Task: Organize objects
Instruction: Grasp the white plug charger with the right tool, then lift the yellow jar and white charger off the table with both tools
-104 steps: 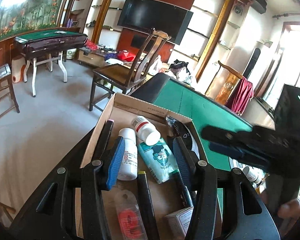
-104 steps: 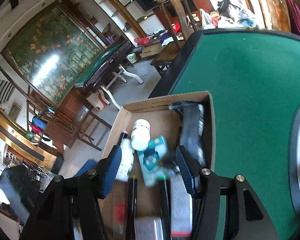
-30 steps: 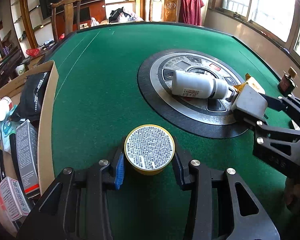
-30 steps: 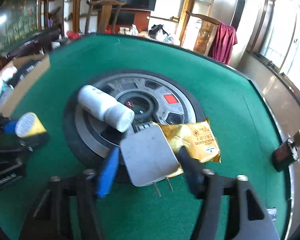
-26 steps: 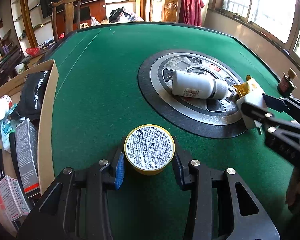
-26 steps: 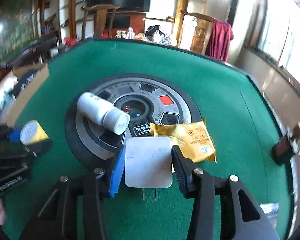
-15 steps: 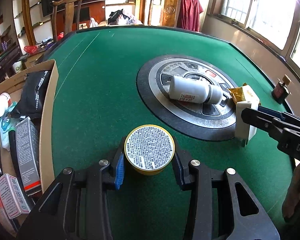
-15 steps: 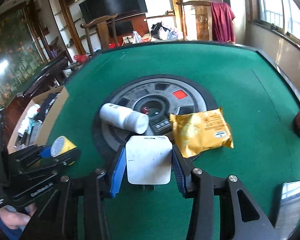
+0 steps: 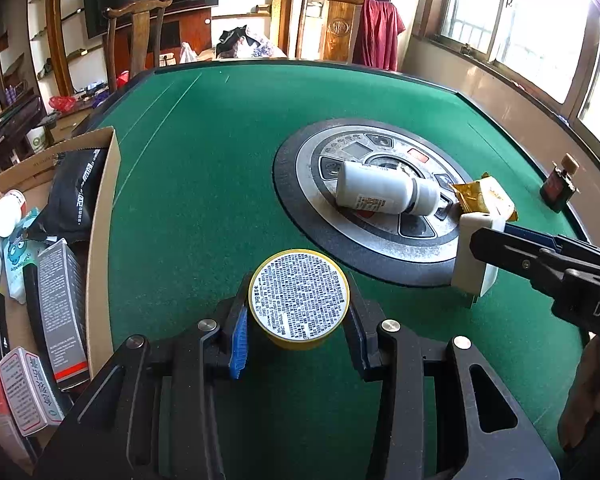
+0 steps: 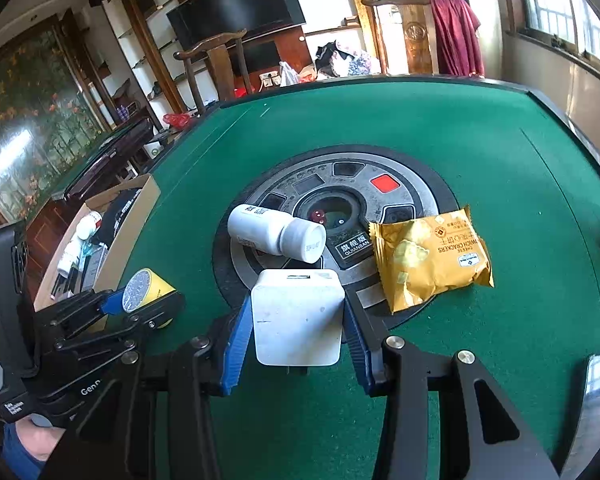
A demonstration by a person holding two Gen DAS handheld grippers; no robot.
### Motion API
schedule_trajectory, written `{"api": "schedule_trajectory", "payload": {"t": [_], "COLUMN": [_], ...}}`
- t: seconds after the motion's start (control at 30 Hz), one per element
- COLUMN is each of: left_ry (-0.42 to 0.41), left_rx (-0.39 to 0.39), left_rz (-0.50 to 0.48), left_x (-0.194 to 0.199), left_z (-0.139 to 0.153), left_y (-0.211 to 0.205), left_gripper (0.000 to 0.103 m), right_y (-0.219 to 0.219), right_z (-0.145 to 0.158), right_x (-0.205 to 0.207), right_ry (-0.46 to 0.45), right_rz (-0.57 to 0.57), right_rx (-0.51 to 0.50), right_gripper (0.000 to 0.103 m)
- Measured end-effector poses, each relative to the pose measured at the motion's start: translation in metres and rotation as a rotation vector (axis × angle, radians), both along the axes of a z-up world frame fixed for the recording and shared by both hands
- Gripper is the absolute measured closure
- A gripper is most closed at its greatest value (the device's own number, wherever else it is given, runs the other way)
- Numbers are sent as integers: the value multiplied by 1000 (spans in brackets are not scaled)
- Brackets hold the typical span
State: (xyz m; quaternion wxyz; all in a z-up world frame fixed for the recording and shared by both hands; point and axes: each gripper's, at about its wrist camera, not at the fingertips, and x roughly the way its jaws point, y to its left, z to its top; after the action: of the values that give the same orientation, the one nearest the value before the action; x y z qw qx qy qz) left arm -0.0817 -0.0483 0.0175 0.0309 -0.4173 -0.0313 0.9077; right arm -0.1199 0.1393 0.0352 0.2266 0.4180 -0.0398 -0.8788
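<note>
My left gripper (image 9: 298, 314) is shut on a round yellow tin (image 9: 299, 294) with a printed white label, held above the green table. In the right wrist view the tin (image 10: 142, 290) shows at the left. My right gripper (image 10: 298, 334) is shut on a white plug-in charger (image 10: 298, 318), pads pressing its two sides, prongs pointing down. In the left wrist view the charger (image 9: 476, 256) hangs just above the felt at the edge of the round centre panel (image 9: 364, 248).
A white bottle (image 10: 274, 236) lies on the centre panel, with a yellow cracker packet (image 10: 428, 260) beside it. A cardboard box (image 9: 104, 200) holding several items stands at the table's left edge. A small dark bottle (image 9: 558, 188) stands near the right rim.
Both grippers have left the box for the table. Over the last second the right gripper closed on the charger, rolled it upright and raised it slightly. The left keeps hold of the tin.
</note>
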Motion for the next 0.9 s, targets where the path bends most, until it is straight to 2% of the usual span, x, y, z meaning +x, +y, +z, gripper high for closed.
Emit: {"api": "schedule_trajectory", "payload": {"t": [0.57, 0.9], "left_ry": [-7, -12], "left_rx": [-16, -29], "left_rz": [9, 7], "left_x": [-2, -1], "left_z": [-5, -7], "left_y": [0, 0], "left_gripper": [64, 64], "right_y": [-33, -33], "right_z": [-27, -29], "right_x": [4, 4], "right_ry": [32, 40], "right_rz": [6, 10], "right_rx": [259, 273], "right_gripper": [57, 56]}}
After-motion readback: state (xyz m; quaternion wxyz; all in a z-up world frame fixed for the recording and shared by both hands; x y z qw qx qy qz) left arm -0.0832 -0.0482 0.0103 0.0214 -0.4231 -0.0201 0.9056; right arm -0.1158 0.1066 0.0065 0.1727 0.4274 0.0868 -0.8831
